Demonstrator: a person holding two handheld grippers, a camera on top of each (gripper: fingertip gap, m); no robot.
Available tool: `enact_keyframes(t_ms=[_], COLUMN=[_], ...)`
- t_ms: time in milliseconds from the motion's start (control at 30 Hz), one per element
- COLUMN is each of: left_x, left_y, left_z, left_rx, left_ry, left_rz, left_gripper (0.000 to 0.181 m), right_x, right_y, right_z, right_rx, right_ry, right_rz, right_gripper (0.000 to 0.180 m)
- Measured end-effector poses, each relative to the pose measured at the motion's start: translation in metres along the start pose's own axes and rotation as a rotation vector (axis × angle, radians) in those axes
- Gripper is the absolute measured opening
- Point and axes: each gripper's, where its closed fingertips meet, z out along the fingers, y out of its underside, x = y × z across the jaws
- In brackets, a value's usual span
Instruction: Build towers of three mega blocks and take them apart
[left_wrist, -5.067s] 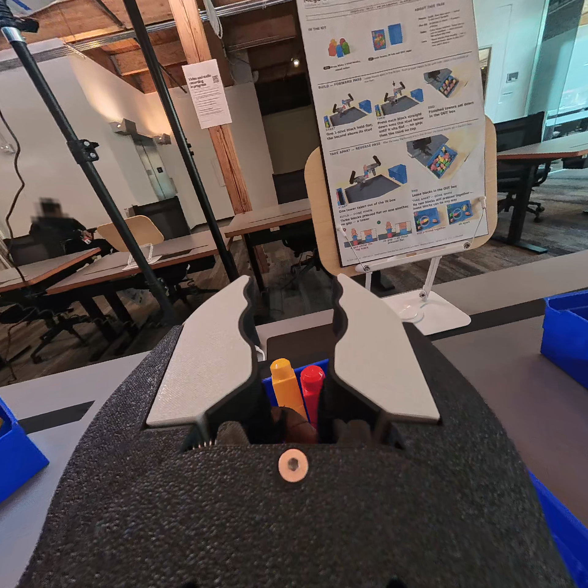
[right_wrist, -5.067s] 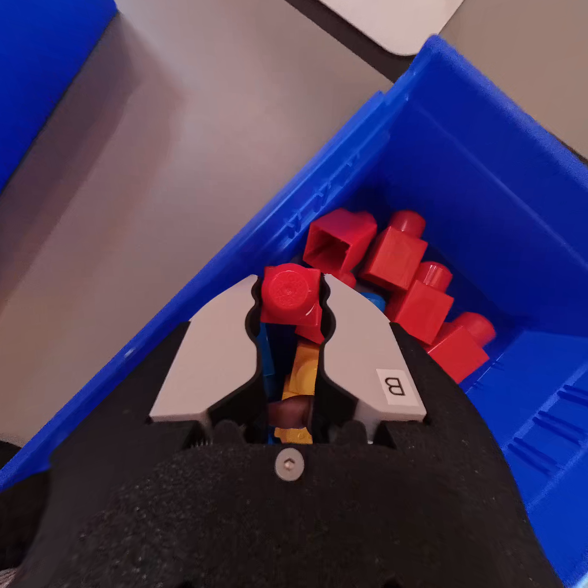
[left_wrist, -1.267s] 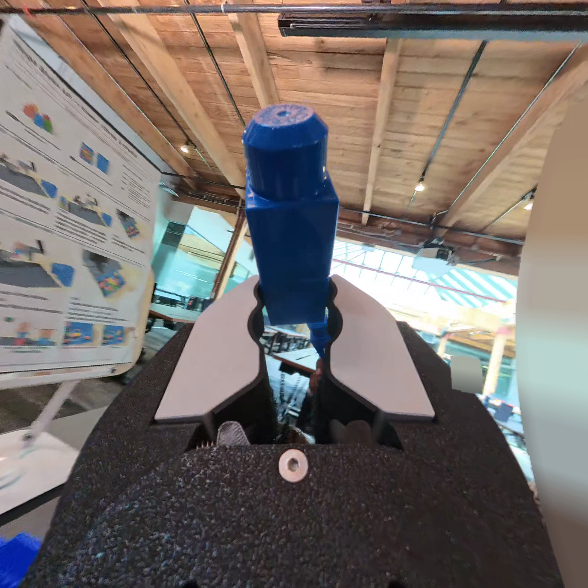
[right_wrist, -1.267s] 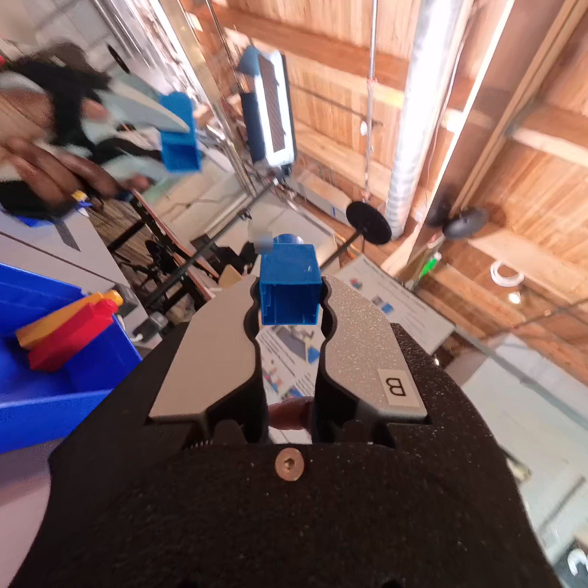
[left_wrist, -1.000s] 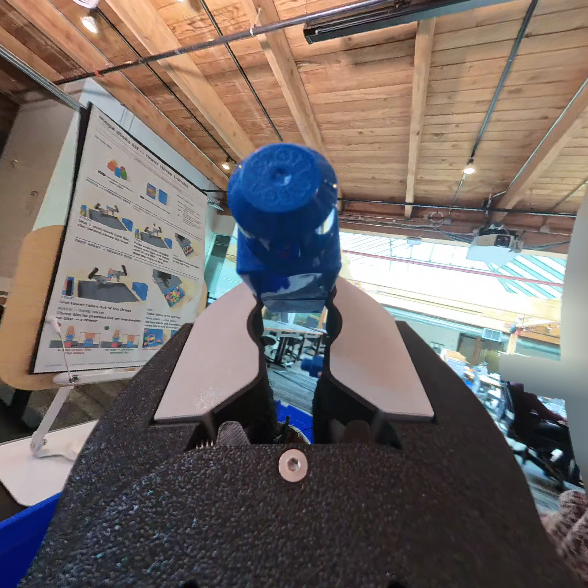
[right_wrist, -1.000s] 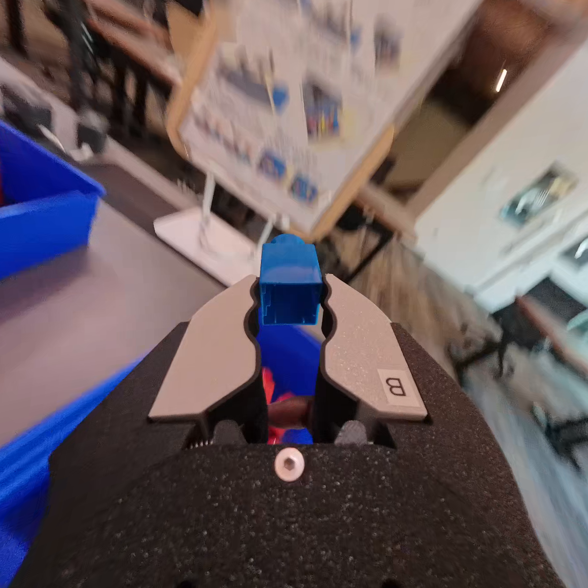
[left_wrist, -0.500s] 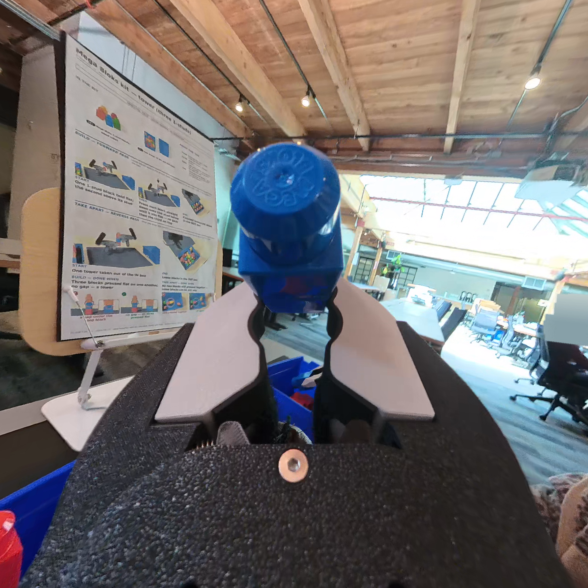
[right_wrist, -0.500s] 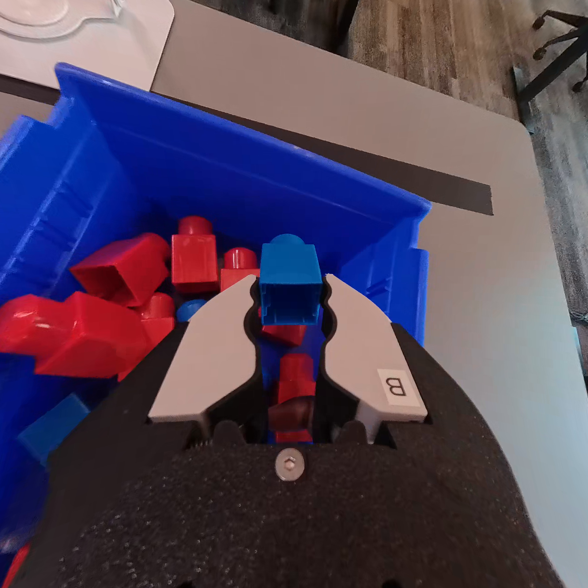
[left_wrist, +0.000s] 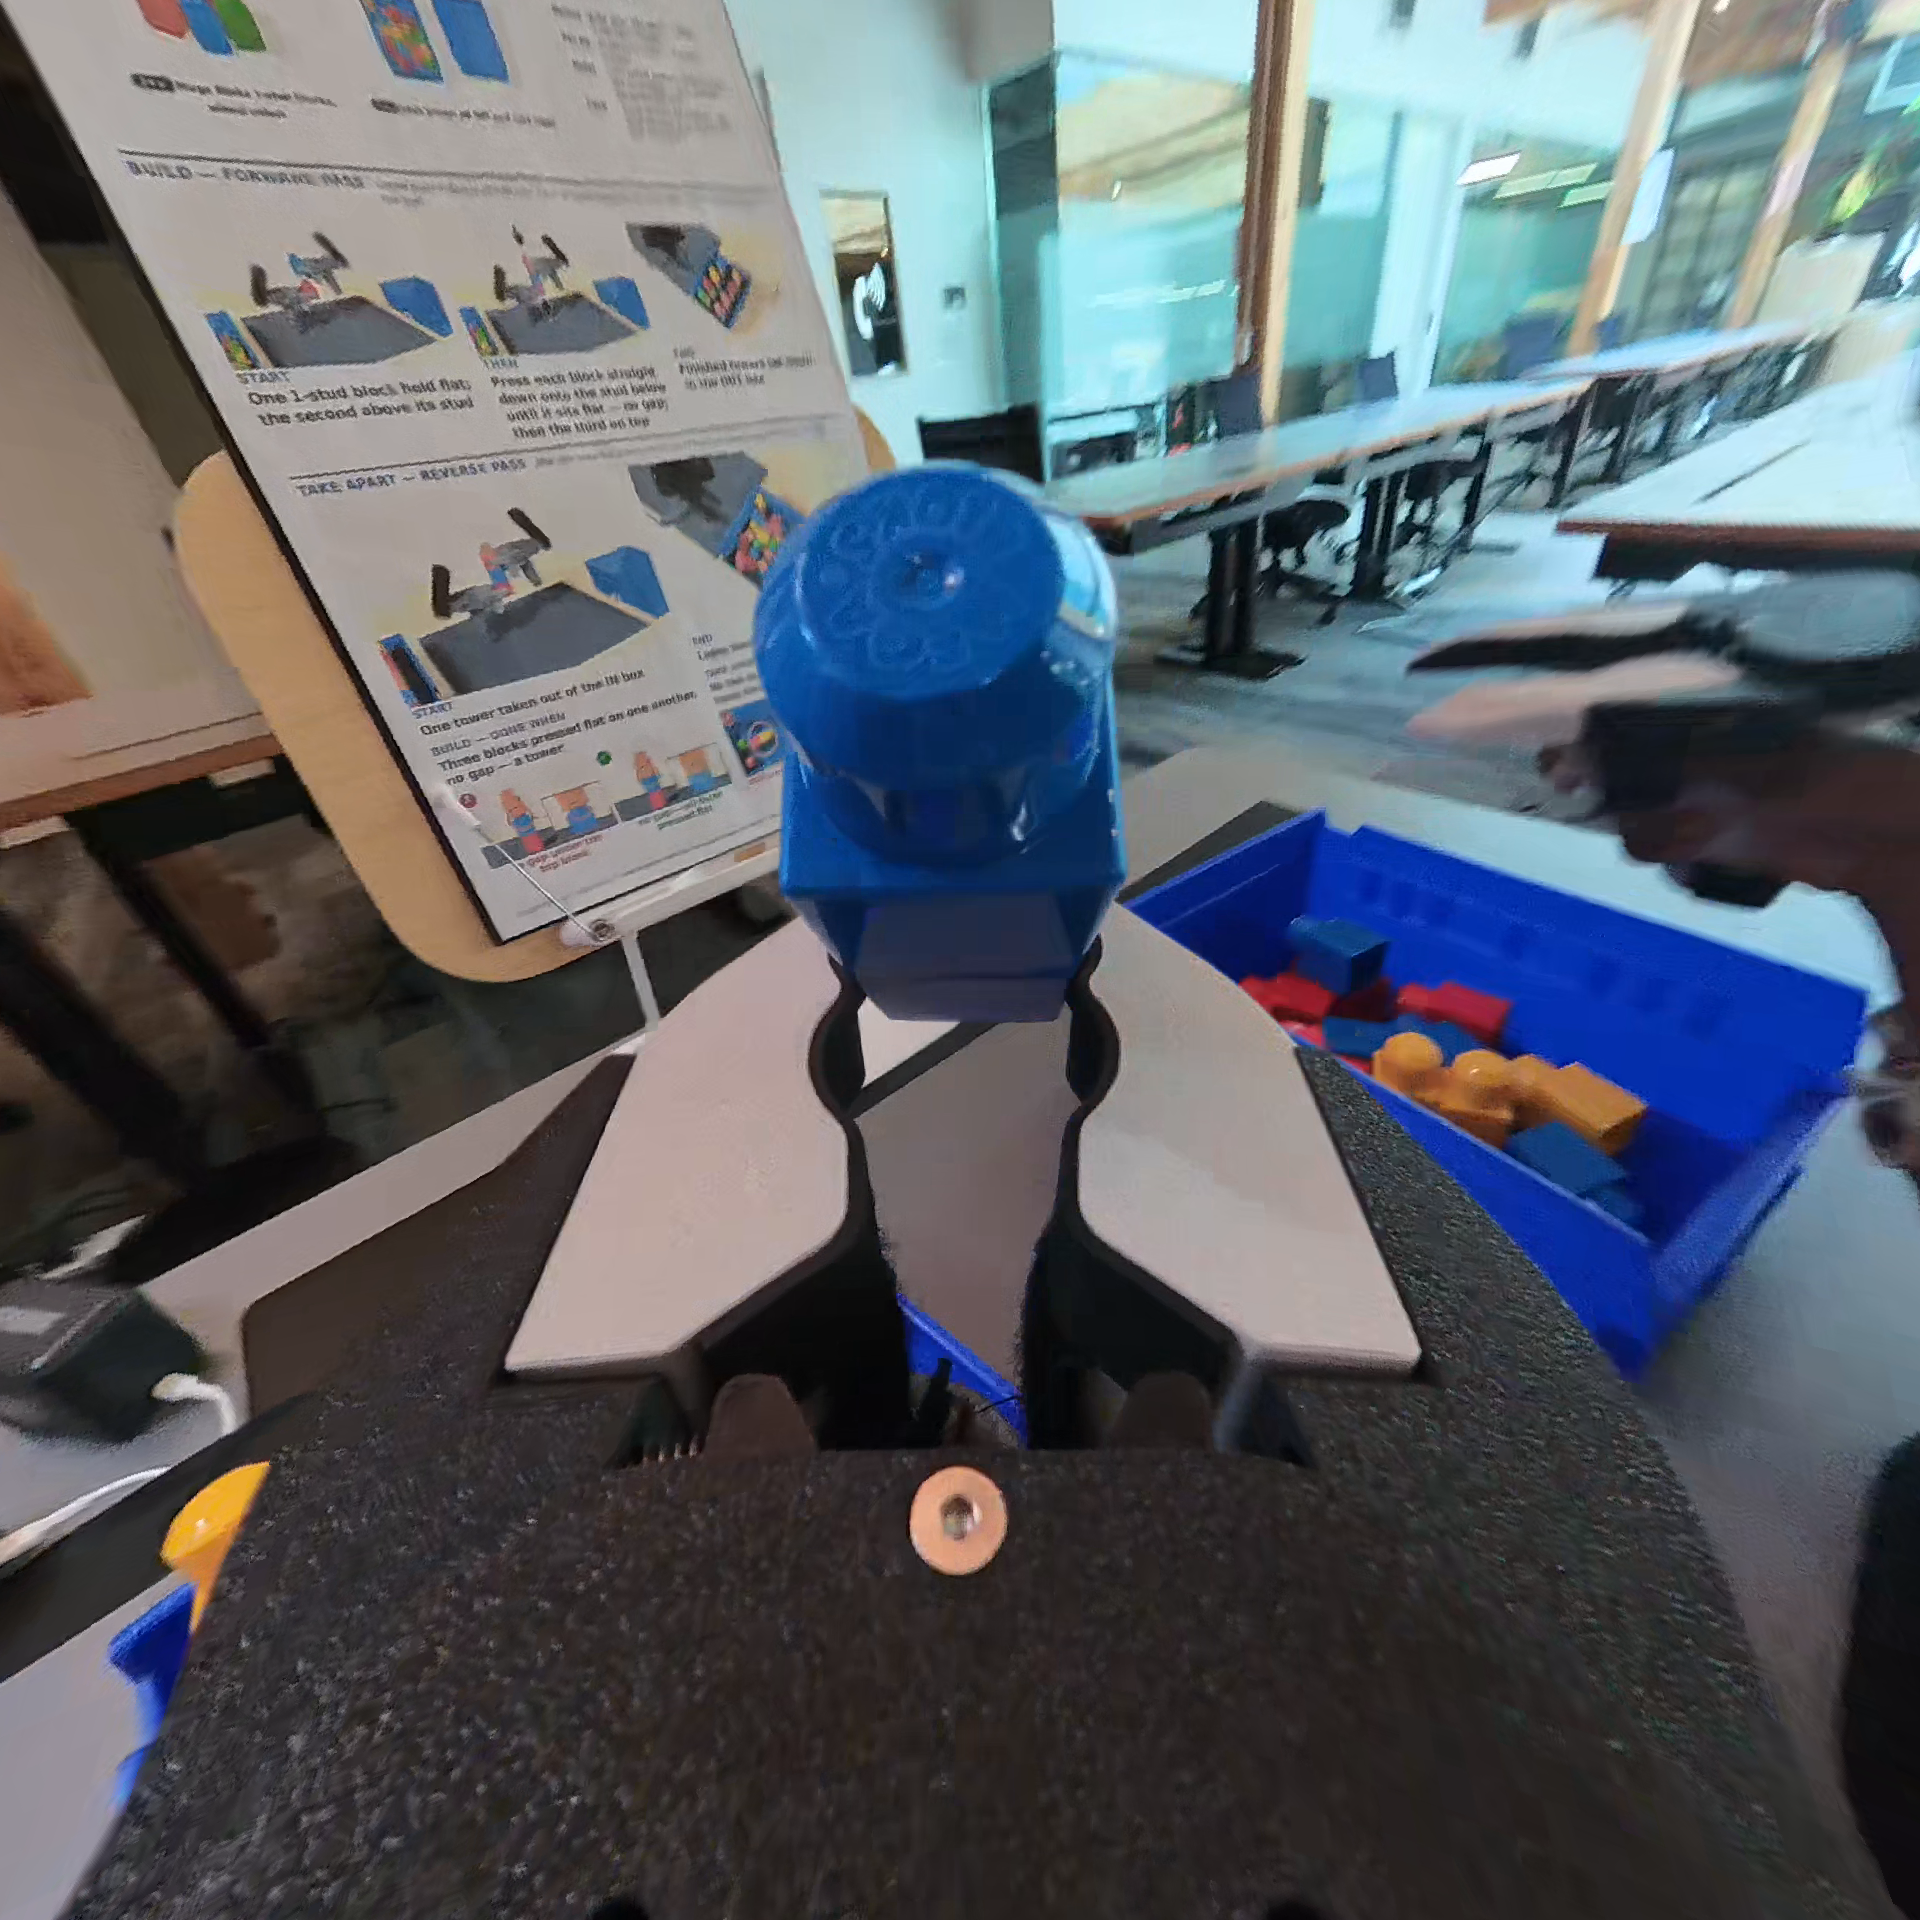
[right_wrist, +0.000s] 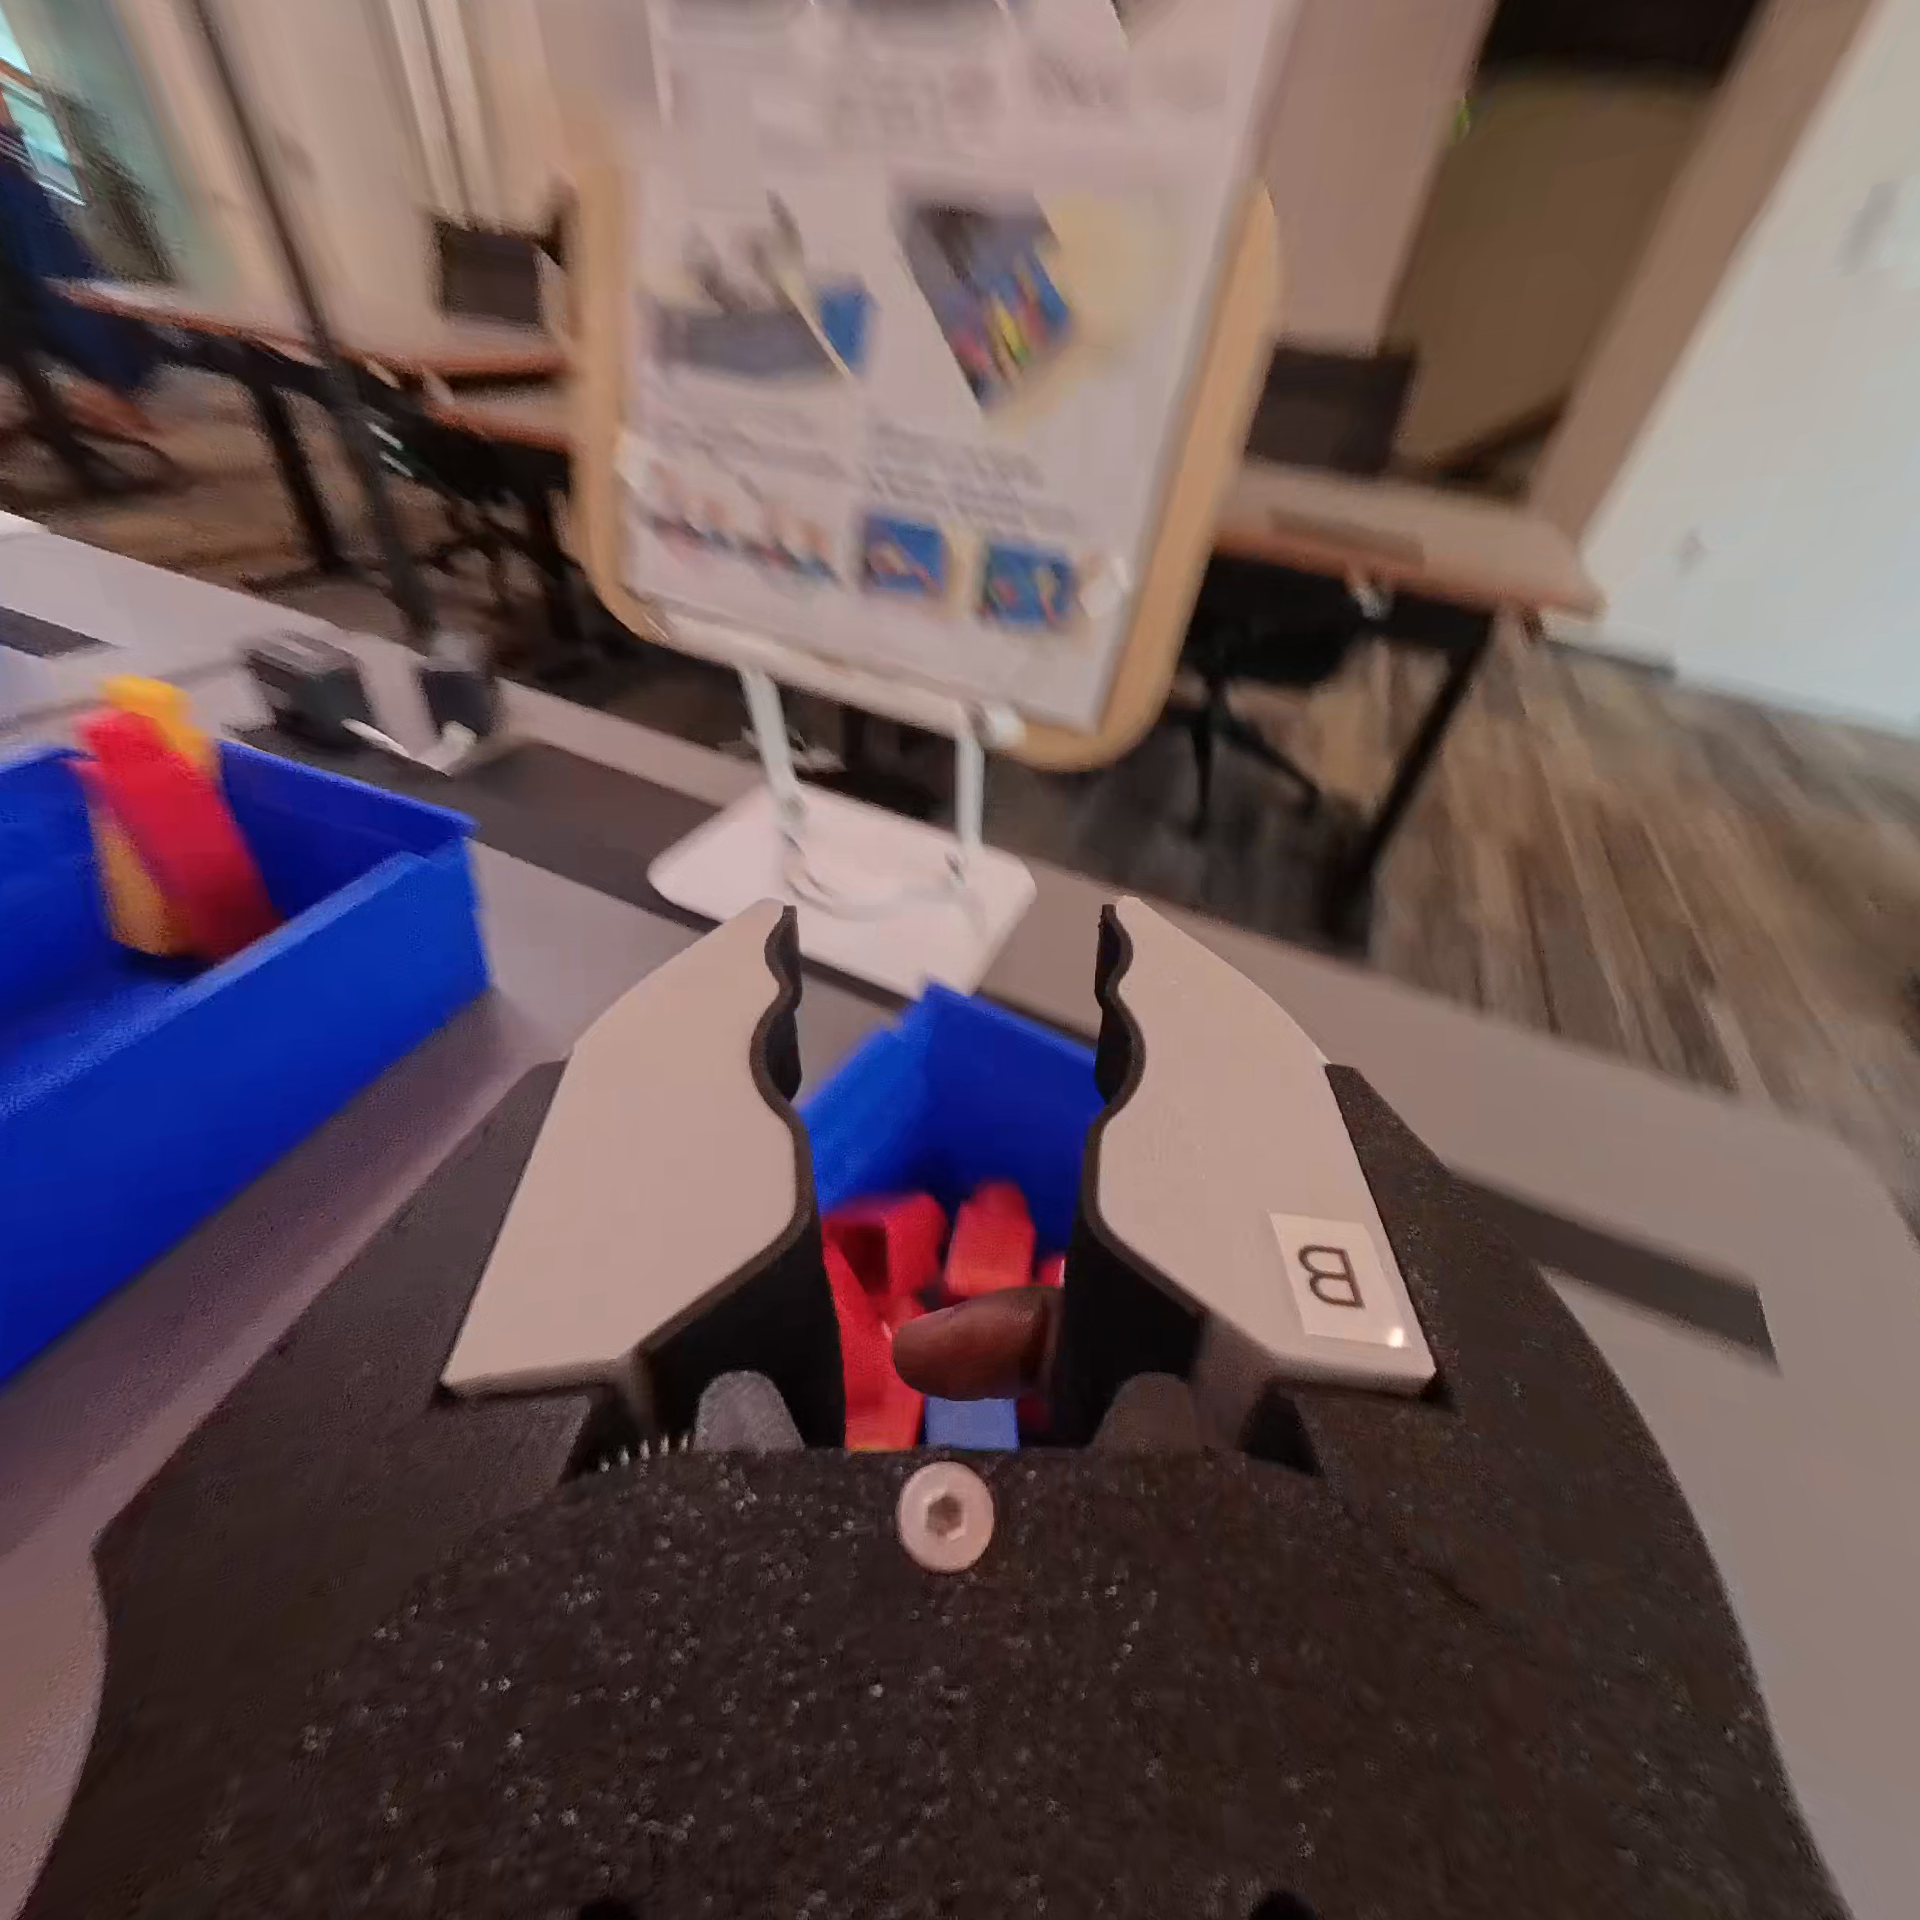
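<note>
My left gripper is shut on a blue block, stud pointing toward the camera, held above the table. To its right a blue bin holds loose red, blue and orange blocks. My right gripper is open and empty above that bin, with red blocks showing between its fingers. It also shows blurred at the right of the left wrist view. A second blue bin at the left holds a red and orange tower.
An instruction sheet on a white stand stands at the table's far edge, also in the left wrist view. A dark device with a white cable lies at the left. Office tables and chairs stand beyond. One gripper's finger ends stand about 30 cm off the other's.
My right gripper opened and let its blue block go into the bin, then tilted up. My left gripper tilted down toward the table, still holding its blue block.
</note>
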Motion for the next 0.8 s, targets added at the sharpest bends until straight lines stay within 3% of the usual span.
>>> enact_keyframes(t_ms=[133,233,433,567,800], left_x=[0.018,0.032,0.052,0.058,0.059], left_y=[0.015,0.026,0.034,0.035,0.009], left_z=[0.026,0.040,0.053,0.057,0.053], left_rx=[-0.097,-0.161,-0.226,-0.236,-0.069], left_ry=[-0.038,-0.048,-0.070,-0.087,-0.124], left_rz=[0.120,0.207,0.330,0.385,0.482], left_gripper=[0.036,0.036,0.036,0.035,0.043], right_x=[-0.078,-0.143,-0.199,-0.205,-0.191], right_y=[-0.063,-0.080,-0.067,-0.068,-0.089], right_z=[-0.020,-0.022,0.013,0.022,0.010], right_rx=[0.210,0.238,0.147,0.184,0.286], right_ry=[-0.215,-0.392,-0.352,-0.295,-0.475], right_rz=[-0.153,-0.203,-0.391,-0.432,-0.016], right_gripper=[0.052,0.051,0.058,0.037,0.036])
